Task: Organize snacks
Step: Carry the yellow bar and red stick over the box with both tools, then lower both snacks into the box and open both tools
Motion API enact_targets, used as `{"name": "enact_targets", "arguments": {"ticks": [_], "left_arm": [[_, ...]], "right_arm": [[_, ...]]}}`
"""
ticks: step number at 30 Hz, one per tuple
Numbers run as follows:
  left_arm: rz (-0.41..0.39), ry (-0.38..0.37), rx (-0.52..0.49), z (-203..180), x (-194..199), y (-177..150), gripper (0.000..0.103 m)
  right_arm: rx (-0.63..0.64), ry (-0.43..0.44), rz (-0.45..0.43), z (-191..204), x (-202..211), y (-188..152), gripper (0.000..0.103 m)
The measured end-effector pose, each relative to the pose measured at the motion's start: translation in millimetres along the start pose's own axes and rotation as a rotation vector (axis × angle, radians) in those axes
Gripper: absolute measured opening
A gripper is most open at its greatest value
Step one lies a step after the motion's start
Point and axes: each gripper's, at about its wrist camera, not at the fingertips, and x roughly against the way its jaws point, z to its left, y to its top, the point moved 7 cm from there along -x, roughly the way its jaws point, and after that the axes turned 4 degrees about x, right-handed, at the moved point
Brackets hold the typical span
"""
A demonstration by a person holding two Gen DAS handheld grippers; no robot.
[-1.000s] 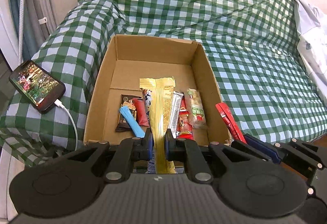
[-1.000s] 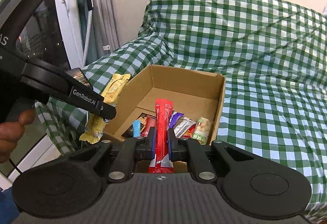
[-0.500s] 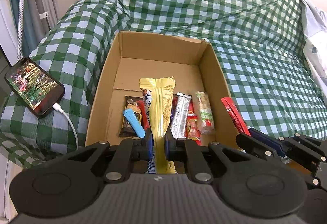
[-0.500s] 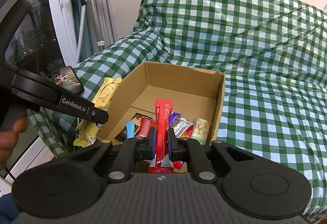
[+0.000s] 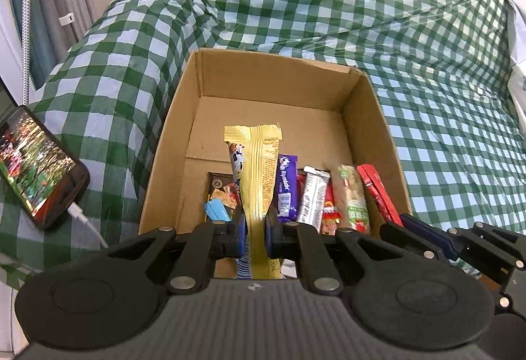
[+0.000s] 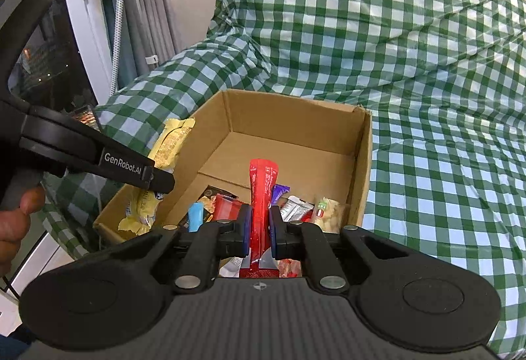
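Note:
An open cardboard box (image 5: 279, 80) (image 6: 292, 120) sits on a green checked cover, with several snack bars lying side by side at its near end. My left gripper (image 5: 255, 228) is shut on a yellow snack packet (image 5: 256, 163) that stands up over the box's near end. My right gripper (image 6: 259, 233) is shut on a red stick packet (image 6: 261, 192), also held upright above the box. In the right wrist view the left gripper's arm and the yellow snack packet (image 6: 172, 143) show at the box's left wall. In the left wrist view the red stick packet (image 5: 378, 192) pokes in at the right wall.
A phone (image 5: 36, 163) with a lit screen and white cable lies on the cover left of the box. Curtains and a window frame (image 6: 82, 41) stand at the far left. White cloth (image 5: 516, 31) lies at the right edge. A person's hand (image 6: 16, 218) grips the left tool.
Both grippers have moved forward and lower toward the box, which now looks larger and nearer. Each still holds its packet, and more of the box's snacks show beneath them.

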Motion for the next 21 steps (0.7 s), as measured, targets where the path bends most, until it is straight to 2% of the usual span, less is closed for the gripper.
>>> {"name": "enact_targets", "arguments": {"ticks": [13, 15, 16, 17, 18, 19, 20, 21], "left_arm": [[0.043, 0.056, -0.023, 7.4, -48.1, 20.7, 0.013], [0.054, 0.057, -0.023, 7.7, -51.4, 22.9, 0.031], [0.053, 0.066, -0.013, 9.8, -51.7, 24.5, 0.063], [0.042, 0.075, -0.001, 12.6, -50.0, 25.1, 0.091], [0.024, 0.086, 0.014, 15.6, -47.1, 25.3, 0.098], [0.008, 0.095, 0.026, 18.7, -44.2, 24.5, 0.103], [0.0, 0.104, 0.038, 21.6, -41.5, 22.1, 0.103], [0.011, 0.107, 0.044, 24.2, -40.4, 18.0, 0.103]], "right_arm": [[-0.011, -0.01, 0.03, -12.1, -48.3, 12.8, 0.012], [-0.011, -0.003, 0.027, -13.0, -52.3, 17.2, 0.018], [-0.01, -0.011, 0.028, -15.0, -53.2, 18.4, 0.018], [-0.01, -0.021, 0.032, -16.4, -54.0, 19.7, 0.028], [-0.015, -0.028, 0.034, -17.6, -53.5, 19.9, 0.048], [-0.023, -0.035, 0.035, -18.6, -51.9, 19.1, 0.059], [-0.033, -0.045, 0.037, -19.4, -49.6, 17.4, 0.08], [-0.042, -0.057, 0.041, -19.4, -46.3, 14.6, 0.09]]}}
